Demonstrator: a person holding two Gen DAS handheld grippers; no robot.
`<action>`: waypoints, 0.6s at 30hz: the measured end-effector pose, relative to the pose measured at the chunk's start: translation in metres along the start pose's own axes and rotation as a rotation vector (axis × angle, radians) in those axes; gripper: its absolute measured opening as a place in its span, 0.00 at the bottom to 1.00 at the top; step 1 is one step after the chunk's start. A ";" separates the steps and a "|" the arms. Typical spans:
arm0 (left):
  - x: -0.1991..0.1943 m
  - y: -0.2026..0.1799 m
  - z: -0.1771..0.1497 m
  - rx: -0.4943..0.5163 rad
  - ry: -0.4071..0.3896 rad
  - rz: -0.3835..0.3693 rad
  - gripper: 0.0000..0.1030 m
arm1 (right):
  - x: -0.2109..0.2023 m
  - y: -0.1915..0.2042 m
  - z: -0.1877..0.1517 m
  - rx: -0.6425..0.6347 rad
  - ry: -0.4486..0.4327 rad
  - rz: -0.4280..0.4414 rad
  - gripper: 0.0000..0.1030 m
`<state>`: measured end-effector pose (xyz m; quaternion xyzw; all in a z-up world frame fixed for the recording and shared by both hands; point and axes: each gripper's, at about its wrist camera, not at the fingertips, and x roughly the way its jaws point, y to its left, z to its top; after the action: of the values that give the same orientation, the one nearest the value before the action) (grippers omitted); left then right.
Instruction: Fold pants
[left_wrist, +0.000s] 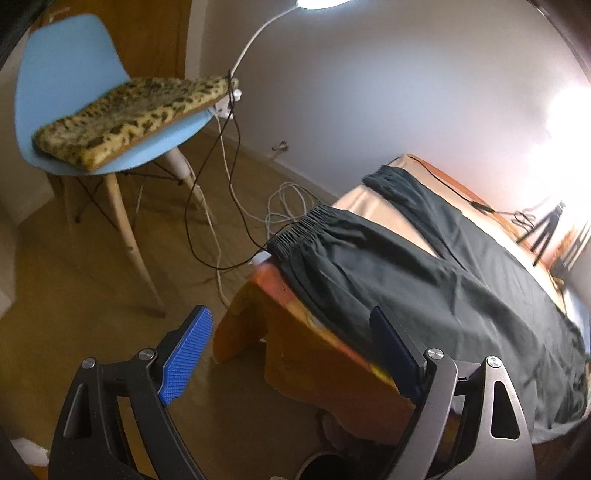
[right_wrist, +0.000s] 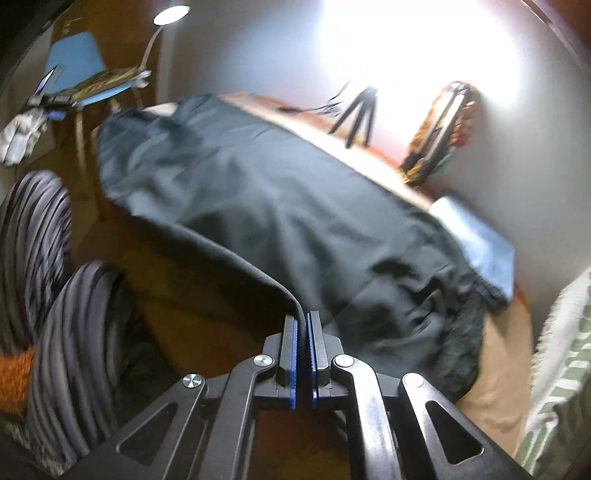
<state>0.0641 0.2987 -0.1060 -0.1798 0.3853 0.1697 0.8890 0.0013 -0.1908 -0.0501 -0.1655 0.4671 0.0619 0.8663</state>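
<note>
Dark pants (left_wrist: 424, 273) lie spread along a wooden table (left_wrist: 321, 354), their elastic waistband (left_wrist: 303, 225) at the table's near-left end. My left gripper (left_wrist: 291, 332) is open and empty, held off the table's near edge beside the pants' side hem. In the right wrist view the pants (right_wrist: 266, 199) stretch away across the table. My right gripper (right_wrist: 303, 321) is shut on the pants' near edge, the fabric pinched between the blue pads and pulled taut.
A blue chair (left_wrist: 74, 74) with a leopard cushion (left_wrist: 129, 118) stands left, with cables (left_wrist: 229, 206) on the floor. A tripod (right_wrist: 356, 114), a light blue cloth (right_wrist: 476, 236) and a lamp (right_wrist: 170, 14) are around the table. A person's striped legs (right_wrist: 55, 295) are at left.
</note>
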 end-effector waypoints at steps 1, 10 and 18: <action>0.009 0.004 0.005 -0.018 0.014 -0.014 0.85 | 0.002 -0.004 0.007 0.003 -0.002 -0.015 0.02; 0.074 0.026 0.038 -0.119 0.120 -0.082 0.85 | 0.027 -0.018 0.058 -0.035 0.004 -0.108 0.01; 0.106 0.026 0.051 -0.106 0.177 -0.040 0.85 | 0.039 -0.023 0.082 -0.074 0.018 -0.152 0.01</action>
<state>0.1527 0.3618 -0.1577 -0.2484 0.4492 0.1554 0.8440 0.0935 -0.1857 -0.0361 -0.2327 0.4583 0.0119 0.8577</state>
